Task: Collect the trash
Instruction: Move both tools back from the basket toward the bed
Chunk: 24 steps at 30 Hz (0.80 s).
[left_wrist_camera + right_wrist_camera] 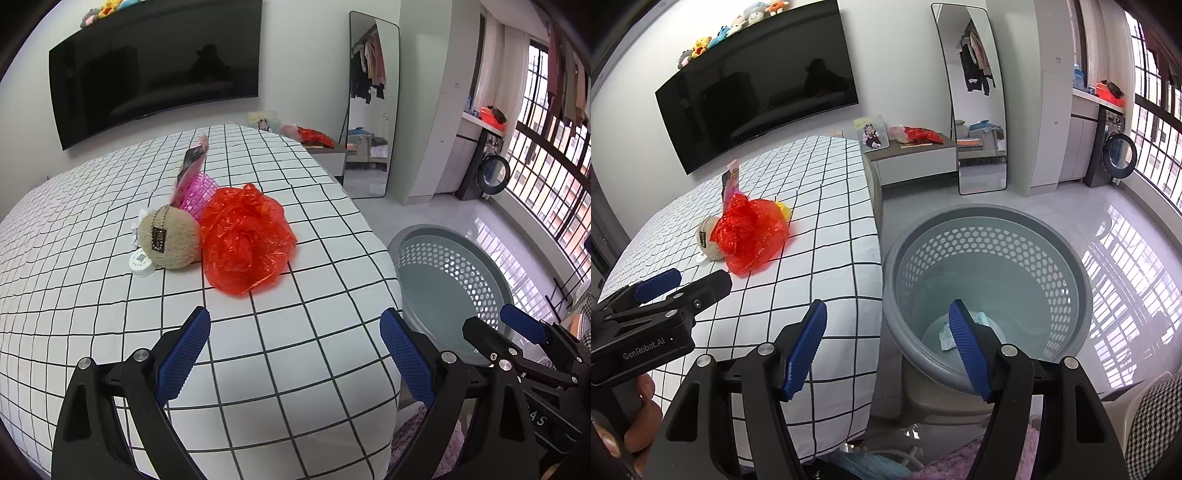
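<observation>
A crumpled red plastic bag (245, 240) (751, 230) lies on the bed with the white checked sheet (92, 229) (812, 206). Beside it sit a beige plush ball with a chain tag (170, 238), a small white round container (141, 263), pink netting (197, 192) and a pink packet (190, 166) standing upright. My left gripper (295, 325) is open over the sheet, short of the red bag, with nothing between its fingers. My right gripper (888, 314) is open at the bed's edge beside the grey perforated basket (990, 243) (454, 273), which holds a scrap of pale paper (947, 334).
A black TV (155, 74) hangs on the wall behind the bed. A standing mirror (975, 99), a low side table with a red bag (919, 134) and a photo card (871, 133), and a washing machine (1117, 155) stand beyond. Glossy floor lies right of the basket.
</observation>
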Tool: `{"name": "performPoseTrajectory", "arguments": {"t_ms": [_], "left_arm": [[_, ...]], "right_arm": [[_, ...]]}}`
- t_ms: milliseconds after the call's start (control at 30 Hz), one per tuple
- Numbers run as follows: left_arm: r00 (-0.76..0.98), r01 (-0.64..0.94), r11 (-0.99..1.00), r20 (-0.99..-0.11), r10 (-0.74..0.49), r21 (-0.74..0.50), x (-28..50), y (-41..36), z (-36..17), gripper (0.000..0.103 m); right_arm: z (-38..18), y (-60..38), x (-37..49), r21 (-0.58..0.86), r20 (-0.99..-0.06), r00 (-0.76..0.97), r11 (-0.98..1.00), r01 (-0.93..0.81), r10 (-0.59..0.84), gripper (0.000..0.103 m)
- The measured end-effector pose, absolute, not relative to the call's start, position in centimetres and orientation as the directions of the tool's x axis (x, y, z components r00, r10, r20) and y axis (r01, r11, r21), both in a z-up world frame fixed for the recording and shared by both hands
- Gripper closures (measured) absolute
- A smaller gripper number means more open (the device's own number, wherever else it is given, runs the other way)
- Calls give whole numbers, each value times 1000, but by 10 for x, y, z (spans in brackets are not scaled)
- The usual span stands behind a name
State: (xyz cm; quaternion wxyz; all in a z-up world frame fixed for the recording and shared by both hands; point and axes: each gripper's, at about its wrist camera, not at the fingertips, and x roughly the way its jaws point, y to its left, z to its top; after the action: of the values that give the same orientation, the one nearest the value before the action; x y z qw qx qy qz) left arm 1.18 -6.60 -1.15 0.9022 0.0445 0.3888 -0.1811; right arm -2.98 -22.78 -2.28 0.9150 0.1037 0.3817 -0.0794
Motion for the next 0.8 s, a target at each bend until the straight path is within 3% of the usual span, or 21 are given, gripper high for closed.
{"name": "performPoseTrajectory", "arguments": {"t_ms": [800], "left_arm": [[665, 204, 979, -731, -155, -23, 35, 9, -11, 12]], "right_arm": [[-25, -172, 34, 146, -718, 692, 988, 53, 69, 37]]}}
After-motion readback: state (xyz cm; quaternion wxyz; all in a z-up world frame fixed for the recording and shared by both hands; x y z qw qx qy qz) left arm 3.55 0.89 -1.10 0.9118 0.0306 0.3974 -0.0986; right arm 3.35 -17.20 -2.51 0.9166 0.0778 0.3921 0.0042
